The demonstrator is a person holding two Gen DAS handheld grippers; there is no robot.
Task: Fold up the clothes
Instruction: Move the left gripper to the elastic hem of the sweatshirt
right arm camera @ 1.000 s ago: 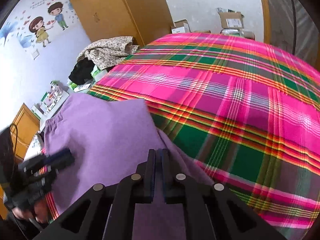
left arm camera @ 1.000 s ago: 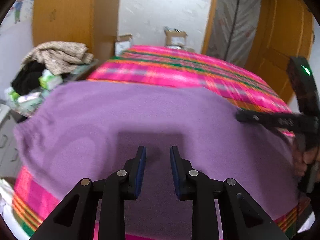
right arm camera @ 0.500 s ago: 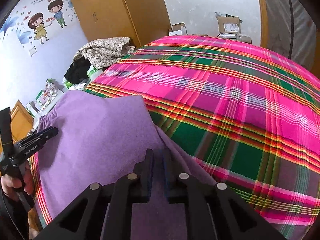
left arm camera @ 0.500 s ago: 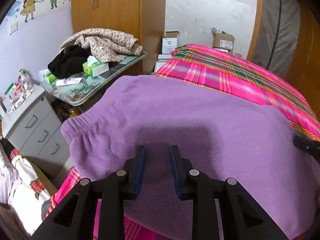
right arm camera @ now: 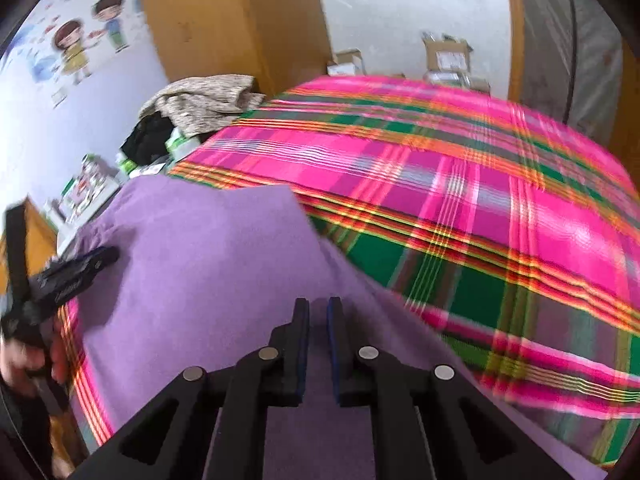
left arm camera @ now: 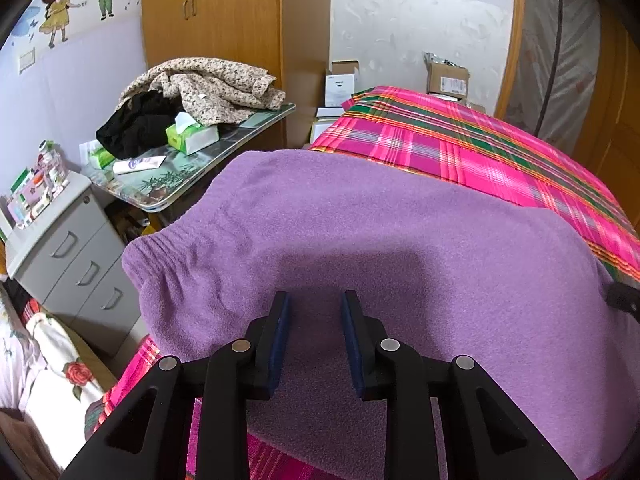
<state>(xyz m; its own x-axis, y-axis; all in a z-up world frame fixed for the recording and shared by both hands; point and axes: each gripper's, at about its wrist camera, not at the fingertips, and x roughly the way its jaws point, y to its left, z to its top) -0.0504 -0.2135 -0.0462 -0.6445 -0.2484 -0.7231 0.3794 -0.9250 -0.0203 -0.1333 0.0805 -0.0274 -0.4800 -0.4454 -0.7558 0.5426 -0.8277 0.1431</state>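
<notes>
OK, purple fleece garment (left arm camera: 400,240) lies flat on the plaid bedspread (right arm camera: 460,200), at the bed's near edge, elastic waistband (left arm camera: 160,240) hanging past the left corner toward the grey drawer unit (left arm camera: 72,248). Left gripper (left arm camera: 314,312) hovers over the fleece, fingers apart, nothing between them. Right gripper (right arm camera: 318,316) is over the fabric's right side, narrow gap between fingers; can't tell if cloth is pinched. Right view is motion-blurred.

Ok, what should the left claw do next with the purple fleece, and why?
Probably lower the left claw and close it on the purple fleece garment's near edge. It hovers open, holding nothing, while the right claw, nearly shut, seems to pinch fleece already. A fold needs both gripped.
</notes>
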